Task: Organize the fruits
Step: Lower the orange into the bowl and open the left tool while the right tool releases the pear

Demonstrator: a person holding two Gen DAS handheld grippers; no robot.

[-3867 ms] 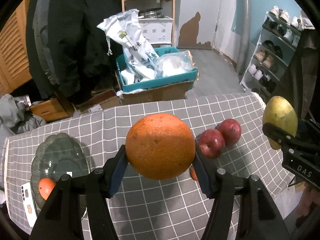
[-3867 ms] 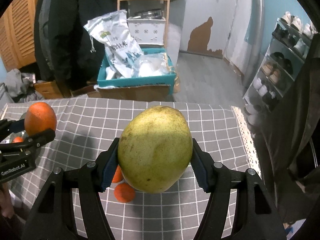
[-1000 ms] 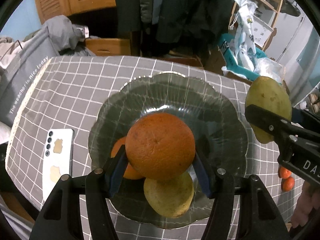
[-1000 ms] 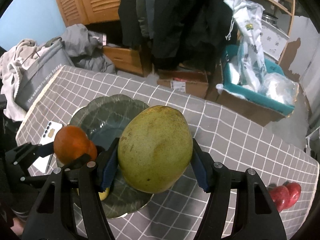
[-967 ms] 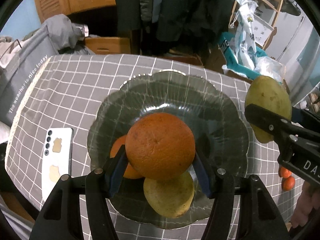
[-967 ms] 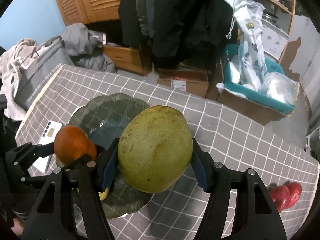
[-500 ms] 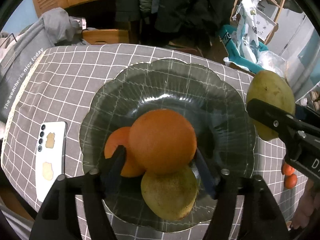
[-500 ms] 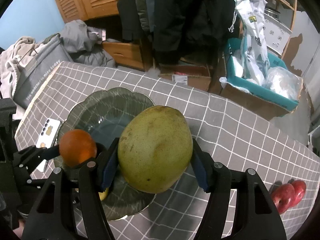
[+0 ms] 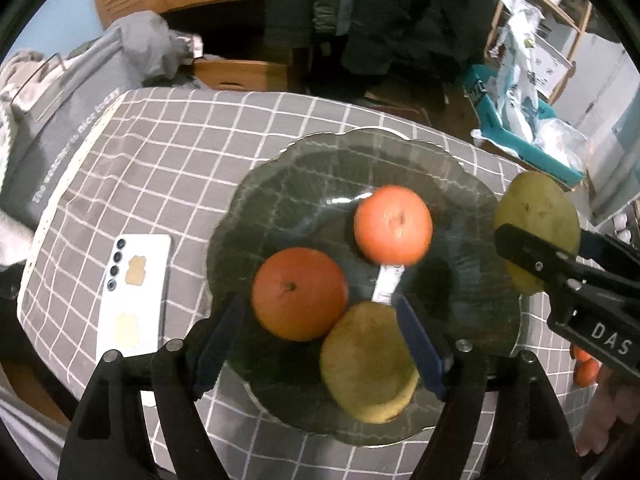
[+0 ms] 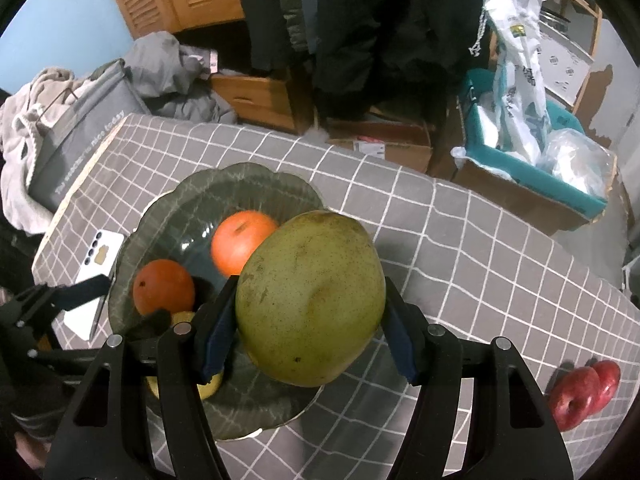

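A dark glass bowl (image 9: 472, 216) with a scalloped rim sits on the grey checked tablecloth. In it lie a blurred orange (image 9: 393, 225), a second orange (image 9: 299, 293) and a yellow-green pear (image 9: 369, 364). My left gripper (image 9: 318, 344) is open and empty above the bowl's near side. My right gripper (image 10: 306, 330) is shut on a large green pear (image 10: 310, 302) over the bowl's right edge (image 10: 280, 412); that pear also shows in the left wrist view (image 9: 538, 224). The oranges show in the right wrist view (image 10: 242, 242).
A white phone (image 9: 134, 292) lies left of the bowl. Two red apples (image 10: 584, 392) lie at the table's right. Small oranges (image 9: 586, 368) lie right of the bowl. Boxes, bags and clothes stand beyond the table's far edge.
My left gripper has opened and let go of the orange, which dropped into the bowl and is rolling toward its middle. My right gripper has kept its pear and edged closer to the bowl.
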